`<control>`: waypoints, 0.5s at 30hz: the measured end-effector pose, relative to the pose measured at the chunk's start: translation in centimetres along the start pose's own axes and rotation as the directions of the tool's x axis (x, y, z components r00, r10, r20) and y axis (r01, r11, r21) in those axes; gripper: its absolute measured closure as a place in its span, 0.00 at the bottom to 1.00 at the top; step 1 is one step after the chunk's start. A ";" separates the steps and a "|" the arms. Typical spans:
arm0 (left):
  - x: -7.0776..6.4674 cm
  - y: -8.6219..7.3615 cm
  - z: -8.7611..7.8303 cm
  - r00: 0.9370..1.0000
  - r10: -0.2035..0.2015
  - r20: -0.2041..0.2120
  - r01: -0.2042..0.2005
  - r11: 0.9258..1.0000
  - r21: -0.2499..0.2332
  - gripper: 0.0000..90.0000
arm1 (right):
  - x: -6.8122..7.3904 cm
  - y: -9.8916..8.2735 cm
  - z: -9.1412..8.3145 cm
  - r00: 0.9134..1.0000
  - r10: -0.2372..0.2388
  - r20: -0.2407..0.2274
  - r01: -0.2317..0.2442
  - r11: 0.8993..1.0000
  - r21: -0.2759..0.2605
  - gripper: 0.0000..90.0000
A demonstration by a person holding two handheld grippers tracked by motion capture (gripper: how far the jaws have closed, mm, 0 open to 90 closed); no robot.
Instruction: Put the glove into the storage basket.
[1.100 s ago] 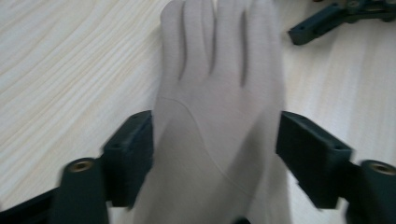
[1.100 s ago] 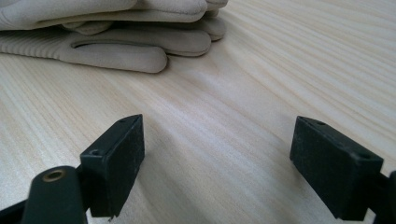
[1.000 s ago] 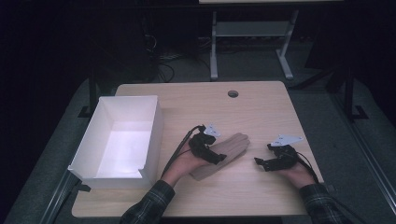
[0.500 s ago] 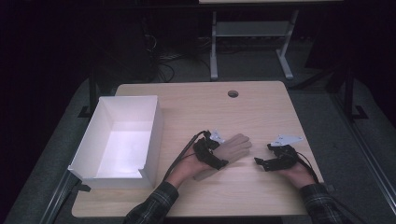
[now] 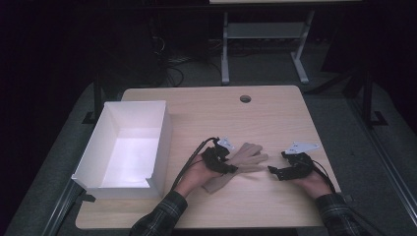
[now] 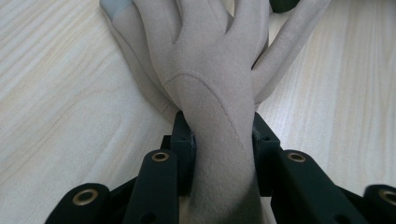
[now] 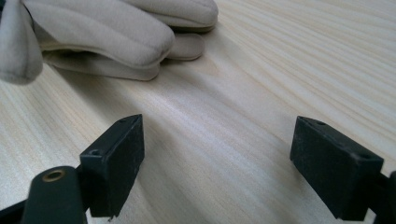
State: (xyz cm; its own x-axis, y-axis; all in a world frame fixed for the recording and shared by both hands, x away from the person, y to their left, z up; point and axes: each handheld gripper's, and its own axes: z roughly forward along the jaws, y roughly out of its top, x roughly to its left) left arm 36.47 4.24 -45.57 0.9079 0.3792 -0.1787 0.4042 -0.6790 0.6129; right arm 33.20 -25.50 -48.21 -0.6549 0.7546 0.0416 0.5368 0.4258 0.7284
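On the pale wooden table [image 5: 206, 113], in a dark room, a white box [image 5: 125, 147] sits left. The left gripper [image 5: 223, 160], jaws just closing, clamps a beige glove [image 5: 248, 156]; the right gripper [image 5: 275, 171] rests nearby, jaws apart. The far metal frame [image 5: 263, 37] is perhaps a stand.

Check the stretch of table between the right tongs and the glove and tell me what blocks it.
Nothing visible does. The right tongs stand open, with bare table between them and the glove's fingertips. The left tongs have just been closing and now clamp the glove at its wrist.
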 end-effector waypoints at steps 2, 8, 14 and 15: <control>0.0 0.1 -0.3 1.000 -0.026 -0.002 0.026 1.000 -0.003 0.77 | 0.0 0.0 0.0 1.000 0.000 0.000 0.000 1.000 -0.001 0.19; -0.2 0.6 -1.9 0.998 -0.066 -0.023 0.066 0.998 -0.013 0.77 | 0.0 0.0 0.0 1.000 -0.001 -0.001 0.001 1.000 -0.001 0.19; -0.6 1.7 -4.7 0.993 -0.105 -0.049 0.103 0.994 -0.042 0.77 | 0.0 0.0 0.0 1.000 -0.004 0.000 0.004 1.000 0.001 0.19; -0.7 2.0 -5.3 0.993 -0.106 -0.058 0.103 0.994 -0.047 0.77 | 0.0 0.0 0.0 1.000 -0.003 0.000 0.003 1.000 0.002 0.19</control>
State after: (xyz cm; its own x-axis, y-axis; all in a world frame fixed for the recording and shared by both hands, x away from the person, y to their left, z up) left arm 36.03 5.96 -40.13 0.8521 0.4845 -0.1979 0.4901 -0.6060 0.6265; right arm 33.20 -25.52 -48.21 -0.6565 0.7533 0.0389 0.5357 0.4292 0.7272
